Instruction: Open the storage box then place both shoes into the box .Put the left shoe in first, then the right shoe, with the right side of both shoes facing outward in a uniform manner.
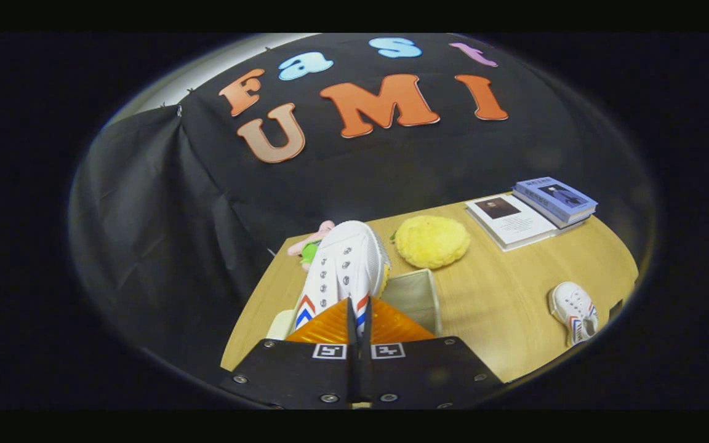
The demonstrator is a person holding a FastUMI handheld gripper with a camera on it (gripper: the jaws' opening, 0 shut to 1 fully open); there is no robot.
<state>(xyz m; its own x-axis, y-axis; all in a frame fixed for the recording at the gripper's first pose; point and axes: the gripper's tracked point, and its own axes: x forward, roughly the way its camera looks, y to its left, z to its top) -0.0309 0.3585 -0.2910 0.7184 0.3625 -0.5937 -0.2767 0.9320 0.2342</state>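
Observation:
My gripper [357,307] is shut on a white lace-up shoe [342,264] with red and blue chevron stripes; both fingers pinch its heel end and the toe points away from me. The held shoe hangs over the open storage box [419,295], whose pale inner wall shows just right of the fingers. Much of the box is hidden behind the fingers and the shoe. A second, matching white shoe [573,312] lies on the wooden table [502,307], far to the right of the fingers, near the table's near edge.
A fluffy yellow round object [431,241] rests just beyond the box. Behind it to the right lie a white book [511,223] and a stack of blue books [554,200]. A pink and green toy [311,246] peeks out left of the held shoe.

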